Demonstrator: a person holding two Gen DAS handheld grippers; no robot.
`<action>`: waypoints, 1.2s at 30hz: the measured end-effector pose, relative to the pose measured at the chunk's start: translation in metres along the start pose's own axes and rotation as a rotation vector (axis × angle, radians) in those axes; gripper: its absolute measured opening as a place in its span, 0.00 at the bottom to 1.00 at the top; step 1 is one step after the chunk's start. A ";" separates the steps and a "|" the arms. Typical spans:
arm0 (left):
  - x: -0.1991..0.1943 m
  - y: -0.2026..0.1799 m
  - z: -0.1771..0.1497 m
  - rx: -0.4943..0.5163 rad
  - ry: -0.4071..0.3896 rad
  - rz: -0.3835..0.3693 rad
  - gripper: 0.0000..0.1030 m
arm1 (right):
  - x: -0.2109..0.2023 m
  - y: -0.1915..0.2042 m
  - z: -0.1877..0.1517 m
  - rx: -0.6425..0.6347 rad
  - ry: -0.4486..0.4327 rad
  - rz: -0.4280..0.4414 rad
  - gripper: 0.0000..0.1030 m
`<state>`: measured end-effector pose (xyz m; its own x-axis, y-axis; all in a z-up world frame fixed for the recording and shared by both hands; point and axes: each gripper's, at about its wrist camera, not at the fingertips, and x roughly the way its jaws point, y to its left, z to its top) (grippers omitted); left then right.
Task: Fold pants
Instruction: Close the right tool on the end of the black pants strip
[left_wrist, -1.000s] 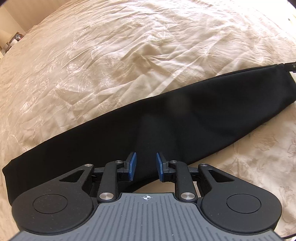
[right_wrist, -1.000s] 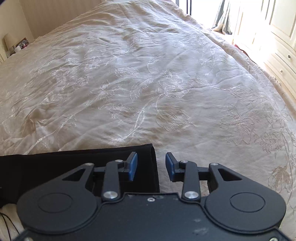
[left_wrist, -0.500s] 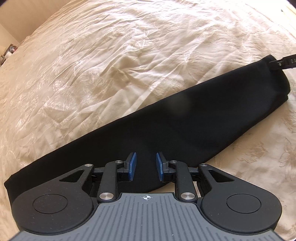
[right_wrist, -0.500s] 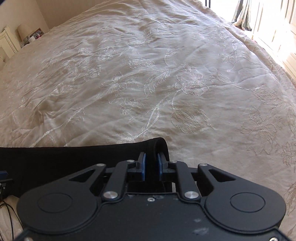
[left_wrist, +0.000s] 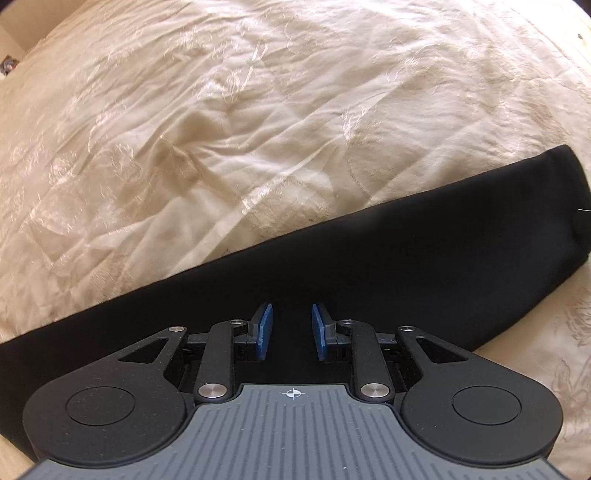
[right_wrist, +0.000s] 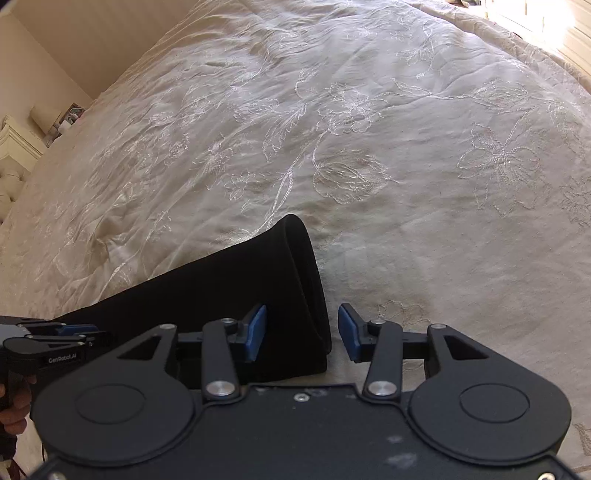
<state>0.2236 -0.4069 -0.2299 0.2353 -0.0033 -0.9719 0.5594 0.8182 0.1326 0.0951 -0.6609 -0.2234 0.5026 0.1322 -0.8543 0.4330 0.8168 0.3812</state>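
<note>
Black pants (left_wrist: 388, 266) lie folded lengthwise as one long strip on the cream bedspread (left_wrist: 258, 110), running from lower left to upper right in the left wrist view. My left gripper (left_wrist: 290, 330) is open over the middle of the strip and holds nothing. In the right wrist view the end of the pants (right_wrist: 280, 288) is raised and tilted, its hem facing right. My right gripper (right_wrist: 302, 332) is open, its jaws on either side of the hem edge. The left gripper also shows in the right wrist view (right_wrist: 62, 332) at the left edge.
The embroidered bedspread (right_wrist: 369, 147) stretches far beyond the pants. A white bedside unit (right_wrist: 14, 144) with small items stands at the far left by the wall. Bright window light falls at the top right.
My right gripper closed on the pants end half a second ago and has now opened again; that end now stands raised. The left gripper stayed open and shifted slightly along the strip.
</note>
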 end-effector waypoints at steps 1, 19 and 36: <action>0.007 0.002 0.000 -0.010 0.018 -0.003 0.23 | 0.003 -0.001 0.002 0.005 0.013 0.011 0.46; 0.017 -0.006 -0.006 0.060 0.007 0.019 0.24 | 0.052 -0.035 0.019 0.145 0.143 0.235 0.57; 0.029 0.032 0.041 -0.051 0.011 0.002 0.24 | -0.019 0.015 0.018 0.100 -0.017 0.207 0.15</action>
<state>0.2805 -0.4047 -0.2458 0.2276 0.0041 -0.9737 0.5173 0.8467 0.1245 0.1055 -0.6610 -0.1955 0.6007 0.2814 -0.7483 0.3905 0.7135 0.5817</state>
